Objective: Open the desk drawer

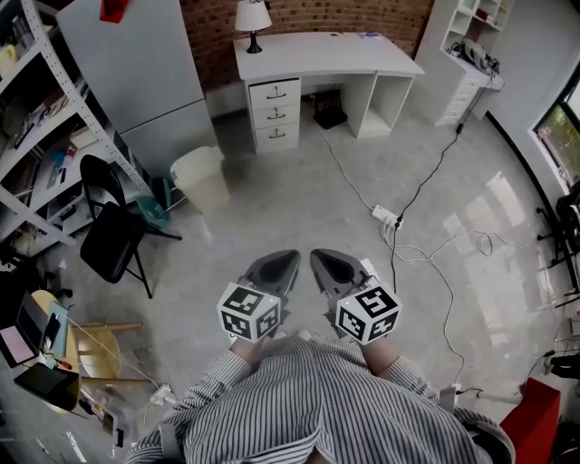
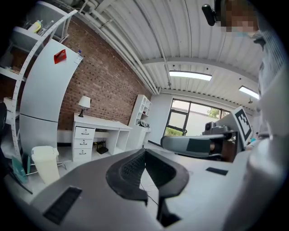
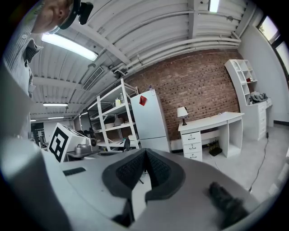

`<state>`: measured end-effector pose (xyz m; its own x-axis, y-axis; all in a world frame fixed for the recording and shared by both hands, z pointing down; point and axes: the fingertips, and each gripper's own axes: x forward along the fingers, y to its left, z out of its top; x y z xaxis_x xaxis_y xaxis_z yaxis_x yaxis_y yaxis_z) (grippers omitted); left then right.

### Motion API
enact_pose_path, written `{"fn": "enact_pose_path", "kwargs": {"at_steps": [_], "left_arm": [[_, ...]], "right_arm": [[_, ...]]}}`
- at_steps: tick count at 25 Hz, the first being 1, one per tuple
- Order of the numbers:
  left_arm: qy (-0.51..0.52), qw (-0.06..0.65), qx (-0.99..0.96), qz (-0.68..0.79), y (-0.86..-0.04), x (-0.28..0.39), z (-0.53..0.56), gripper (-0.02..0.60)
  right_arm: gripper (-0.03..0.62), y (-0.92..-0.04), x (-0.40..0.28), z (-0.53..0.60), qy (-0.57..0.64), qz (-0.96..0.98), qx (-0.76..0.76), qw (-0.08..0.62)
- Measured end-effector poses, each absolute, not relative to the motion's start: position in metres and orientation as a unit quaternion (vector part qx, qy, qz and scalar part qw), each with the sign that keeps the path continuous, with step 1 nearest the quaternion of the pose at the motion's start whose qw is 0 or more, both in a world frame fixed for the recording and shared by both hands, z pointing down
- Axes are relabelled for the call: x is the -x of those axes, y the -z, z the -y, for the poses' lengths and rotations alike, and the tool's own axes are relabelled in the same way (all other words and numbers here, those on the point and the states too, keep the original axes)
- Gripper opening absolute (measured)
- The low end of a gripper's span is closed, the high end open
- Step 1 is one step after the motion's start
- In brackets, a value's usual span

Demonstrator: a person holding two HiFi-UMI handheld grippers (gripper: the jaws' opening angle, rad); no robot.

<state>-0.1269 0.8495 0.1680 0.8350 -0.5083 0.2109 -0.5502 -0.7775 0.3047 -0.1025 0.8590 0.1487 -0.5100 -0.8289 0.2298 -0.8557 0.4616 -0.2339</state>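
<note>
Left gripper point(image 1: 286, 258): jaws pressed together, pads meeting at the tips, nothing between them. It is held just ahead of the person's striped shirt point(image 1: 317, 399), marker cube toward the body.

Right gripper point(image 1: 321, 258): jaws likewise closed on nothing. It sits just beside the left gripper, the two noses close but apart, both aimed across the floor at the desk.

Power strip point(image 1: 385, 216): on the grey floor ahead and right of the grippers, with cables trailing from it.

Waste bin point(image 1: 201, 177): pale, standing ahead and left, near a black folding chair point(image 1: 113, 231).

Refrigerator point(image 1: 136, 72): grey-white, beyond the bin, beside an open shelf rack point(image 1: 41, 109).

Desk point(image 1: 326, 50): white, against the brick wall, well apart from both grippers. A table lamp point(image 1: 253, 18) stands on its left end.

Drawers point(image 1: 275, 113): a stack of three under the desk's left end, each with a dark handle, all pushed in flush.
</note>
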Motion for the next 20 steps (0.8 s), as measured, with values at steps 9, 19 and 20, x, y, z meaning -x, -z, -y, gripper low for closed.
{"fn": "enact_pose_path", "kwargs": {"at_steps": [9, 19, 20], "left_arm": [[-0.062, 0.184, -0.938, 0.288, -0.181, 0.101, -0.857, 0.012], [-0.09, 0.198, -0.939, 0.267, -0.211, 0.076, -0.825, 0.012], [-0.09, 0.2, -0.939, 0.266, -0.212, 0.075, -0.814, 0.012]], "right_arm": [[0.017, -0.149, 0.066, -0.855, -0.152, 0.844, -0.514, 0.006], [0.017, -0.177, 0.056, -0.823, -0.169, 0.851, -0.497, 0.026], [0.017, -0.179, 0.056, -0.813, -0.166, 0.85, -0.499, 0.03]]}}
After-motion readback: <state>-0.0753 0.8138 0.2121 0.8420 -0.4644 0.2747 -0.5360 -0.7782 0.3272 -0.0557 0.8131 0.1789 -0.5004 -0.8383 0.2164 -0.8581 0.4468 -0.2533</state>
